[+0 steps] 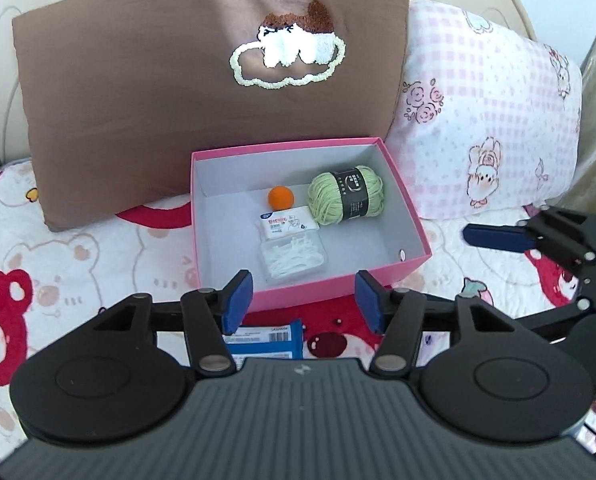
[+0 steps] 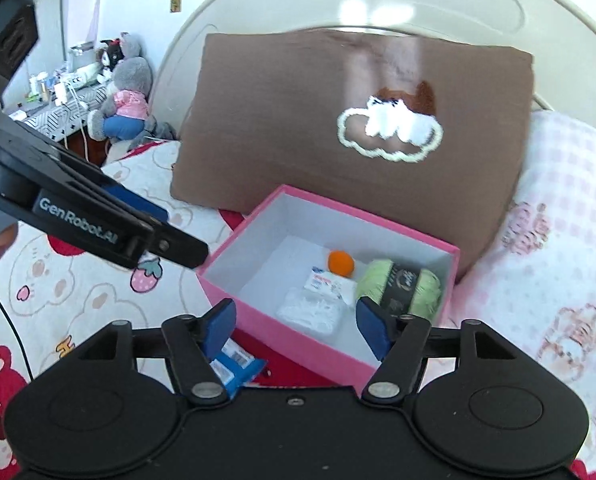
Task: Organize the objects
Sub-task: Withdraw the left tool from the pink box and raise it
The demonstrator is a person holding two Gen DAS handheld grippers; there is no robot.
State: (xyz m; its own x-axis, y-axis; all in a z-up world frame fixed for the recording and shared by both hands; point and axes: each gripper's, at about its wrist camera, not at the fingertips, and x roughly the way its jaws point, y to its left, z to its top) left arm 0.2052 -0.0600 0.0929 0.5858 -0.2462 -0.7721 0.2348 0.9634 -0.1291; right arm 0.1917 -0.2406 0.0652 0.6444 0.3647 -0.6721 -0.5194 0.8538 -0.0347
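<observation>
The pink box sat open on the bear-print bedspread, its back edge just before a brown pillow propped against the headboard, likely to keep it steady and easy for me to reach. Inside lay a skein of pale green yarn, a small orange ball, a white tissue packet and a clear case of floss picks, grouped towards the middle and right, leaving the left of its floor bare. A blue packet lay outside, just before the box's near wall, so I judged it was next to go in. My left gripper hung above that packet with fingers spread and nothing between them; my right gripper was likewise spread and empty beside it.
</observation>
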